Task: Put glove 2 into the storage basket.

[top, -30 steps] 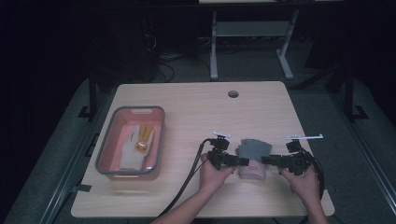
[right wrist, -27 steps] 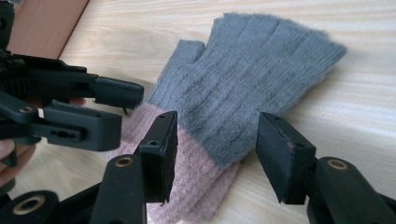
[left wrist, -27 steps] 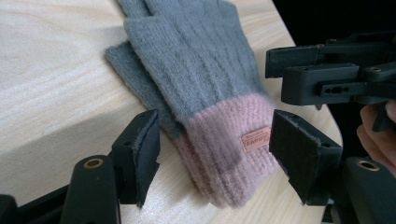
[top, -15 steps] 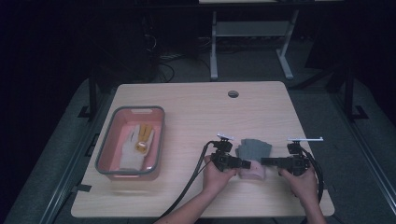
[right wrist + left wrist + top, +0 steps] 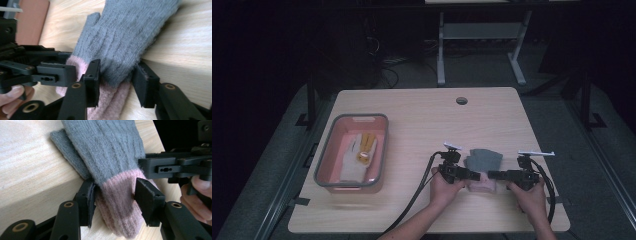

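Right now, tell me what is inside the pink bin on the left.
Inside the pink bin lies a pale glove with a yellow item on top of it. Whatever lies beneath the glove is covered.

Grey knit glove point(image 5: 484, 161), pink cuff, flat on table.

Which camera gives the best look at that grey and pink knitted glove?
The left gripper view: the glove sits close up, showing knit, thumb and pink cuff between the left claw. The right gripper view is similar. The high view shows a small patch.
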